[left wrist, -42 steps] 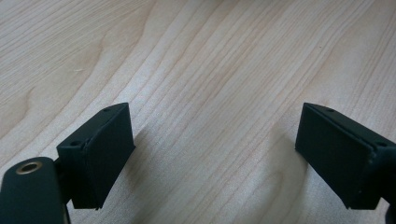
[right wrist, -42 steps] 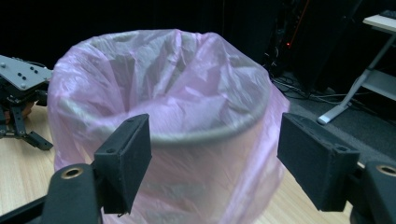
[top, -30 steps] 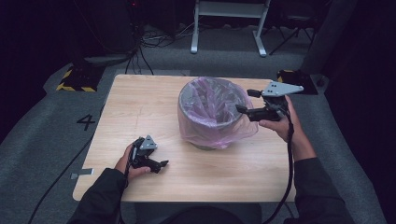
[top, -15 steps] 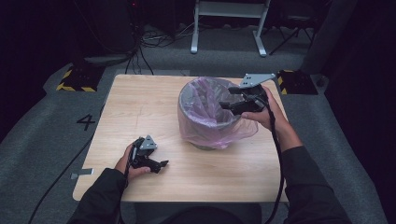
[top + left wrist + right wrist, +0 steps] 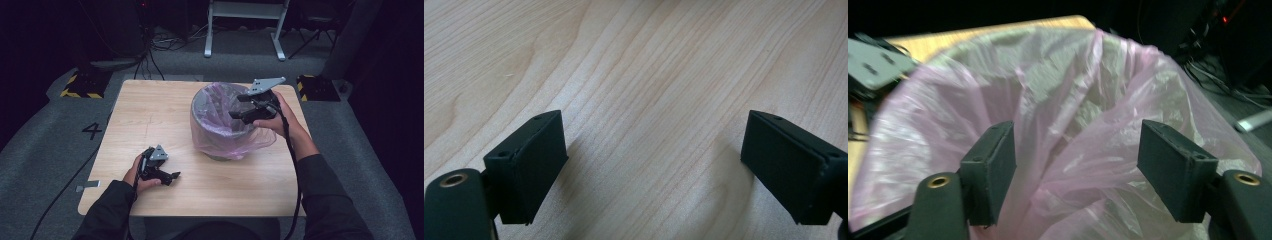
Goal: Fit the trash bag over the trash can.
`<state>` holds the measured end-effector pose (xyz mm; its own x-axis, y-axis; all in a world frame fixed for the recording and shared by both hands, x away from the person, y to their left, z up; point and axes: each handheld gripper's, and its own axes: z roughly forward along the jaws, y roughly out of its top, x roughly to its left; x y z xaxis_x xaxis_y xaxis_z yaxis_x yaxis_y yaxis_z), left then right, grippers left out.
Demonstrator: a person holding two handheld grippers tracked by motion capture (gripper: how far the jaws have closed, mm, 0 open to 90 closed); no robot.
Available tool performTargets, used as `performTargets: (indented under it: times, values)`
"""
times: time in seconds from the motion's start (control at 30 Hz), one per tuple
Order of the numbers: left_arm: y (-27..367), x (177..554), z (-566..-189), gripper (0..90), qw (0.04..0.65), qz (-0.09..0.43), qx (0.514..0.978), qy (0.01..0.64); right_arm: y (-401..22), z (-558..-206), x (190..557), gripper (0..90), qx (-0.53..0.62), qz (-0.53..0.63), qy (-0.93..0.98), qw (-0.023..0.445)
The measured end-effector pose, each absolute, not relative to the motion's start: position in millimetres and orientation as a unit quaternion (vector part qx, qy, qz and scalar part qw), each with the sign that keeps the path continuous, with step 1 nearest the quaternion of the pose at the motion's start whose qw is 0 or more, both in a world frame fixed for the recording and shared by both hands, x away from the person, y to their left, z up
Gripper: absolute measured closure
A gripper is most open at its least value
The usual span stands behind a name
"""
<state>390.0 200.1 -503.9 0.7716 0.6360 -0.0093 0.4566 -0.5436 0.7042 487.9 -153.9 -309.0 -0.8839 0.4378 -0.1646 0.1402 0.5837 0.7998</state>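
The right gripper (image 5: 239,106) is hanging over the right rim of the bin (image 5: 220,127), its 2 jaws wide apart after opening a little, gripping nothing. The pink bag (image 5: 1063,125) is lining the grey bin, crumpled and spilling outside. The bag's fold is lying between and beyond these jaws. The left gripper (image 5: 172,176) is resting near-left on the table (image 5: 150,110), jaws apart, empty.

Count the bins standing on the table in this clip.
1: a grey bin lined with a pink bag, standing right of the table's centre, at the right gripper.
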Motion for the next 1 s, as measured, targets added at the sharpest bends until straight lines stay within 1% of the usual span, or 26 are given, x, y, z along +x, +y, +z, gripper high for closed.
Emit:
performTargets:
  times: [0.23,0.37,0.5,1.0]
  values:
    - [200,390,-504,10.9,0.360,0.125,0.870,0.314,-141,-316,498,29.1,0.167,0.359,0.898,0.190]
    - [200,390,-504,10.9,0.360,0.125,0.870,0.314,-134,-321,504,28.6,0.165,0.320,0.913,0.190]
    - [200,390,-504,11.0,0.360,0.125,0.870,0.314,-129,-325,507,28.6,0.162,0.301,0.922,0.183]
    - [200,390,-504,10.9,0.360,0.125,0.870,0.314,-124,-333,521,28.5,0.169,0.240,0.937,0.188]
